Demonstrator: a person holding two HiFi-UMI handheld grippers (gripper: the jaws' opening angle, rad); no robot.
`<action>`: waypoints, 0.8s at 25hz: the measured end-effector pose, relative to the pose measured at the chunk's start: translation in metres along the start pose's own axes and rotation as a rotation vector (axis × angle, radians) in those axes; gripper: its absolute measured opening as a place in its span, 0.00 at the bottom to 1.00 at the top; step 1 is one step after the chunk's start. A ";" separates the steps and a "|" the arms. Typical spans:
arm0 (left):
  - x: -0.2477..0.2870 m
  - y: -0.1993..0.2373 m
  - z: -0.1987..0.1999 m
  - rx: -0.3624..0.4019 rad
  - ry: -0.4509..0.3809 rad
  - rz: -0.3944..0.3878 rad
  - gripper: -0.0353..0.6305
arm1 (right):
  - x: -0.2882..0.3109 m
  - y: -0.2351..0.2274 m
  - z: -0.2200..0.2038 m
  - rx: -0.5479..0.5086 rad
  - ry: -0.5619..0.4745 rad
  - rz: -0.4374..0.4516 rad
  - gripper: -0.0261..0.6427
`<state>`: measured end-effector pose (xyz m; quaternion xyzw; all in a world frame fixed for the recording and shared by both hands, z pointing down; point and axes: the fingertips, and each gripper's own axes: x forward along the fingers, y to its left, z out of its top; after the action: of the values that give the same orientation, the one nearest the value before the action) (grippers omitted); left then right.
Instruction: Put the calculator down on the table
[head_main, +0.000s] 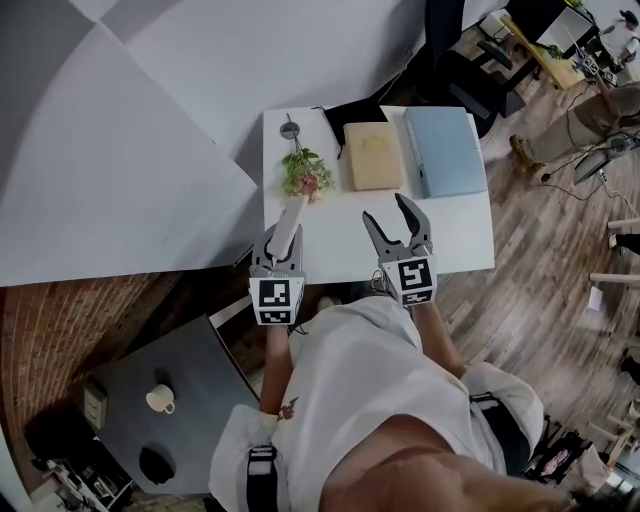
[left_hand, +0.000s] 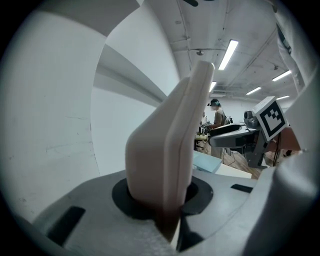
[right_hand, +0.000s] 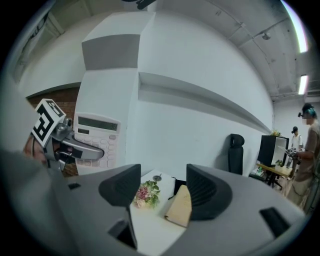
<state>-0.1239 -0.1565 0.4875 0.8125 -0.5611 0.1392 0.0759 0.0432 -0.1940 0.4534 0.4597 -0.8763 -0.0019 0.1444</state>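
left gripper (head_main: 281, 252): fingers almost together, clamped on the bottom end of the calculator (left_hand: 170, 150). Calculator is off the table, sticking out past the fingertips toward 12 o'clock in the head view. In the left gripper view it is edge-on and leans to 1 o'clock.

calculator: flat pale pinkish-white plastic slab with rounded edges. Right gripper view shows its face, with a grey display strip on top and rows of pale keys below.

right gripper (right_hand: 162, 192): fingers wide apart, dark pads, nothing between them, only table visible through the gap.

pose: both grippers held out side by side, noses slightly down, pointing to 12 o'clock in the head view. Right sits at 3 o'clock of left. Each has a marker cube (head_main: 276, 300) behind the fingers.

table (head_main: 340, 235): white, rectangular, smooth top. Calculator hangs over its near-left part.

- flower bunch (head_main: 307, 178), pink and green, at 12 o'clock just beyond the calculator tip
- tan notebook (head_main: 372, 155), matte, at 12 o'clock of the right gripper
- blue folder (head_main: 445, 150), light blue, at 1 o'clock, beside the notebook

grey table (head_main: 200, 370) at 7 o'clock, well apart, with a white cup (head_main: 160, 398) on it.
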 end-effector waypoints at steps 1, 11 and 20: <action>0.003 -0.001 -0.001 -0.004 0.004 0.000 0.16 | 0.002 -0.002 -0.002 0.000 0.005 0.006 0.47; 0.038 -0.009 -0.026 -0.058 0.082 -0.005 0.16 | 0.027 -0.013 -0.035 0.004 0.087 0.092 0.47; 0.076 -0.011 -0.057 -0.116 0.172 -0.028 0.16 | 0.056 -0.026 -0.073 0.021 0.171 0.154 0.47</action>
<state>-0.0966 -0.2043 0.5660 0.7994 -0.5483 0.1745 0.1727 0.0528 -0.2452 0.5335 0.3908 -0.8935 0.0578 0.2134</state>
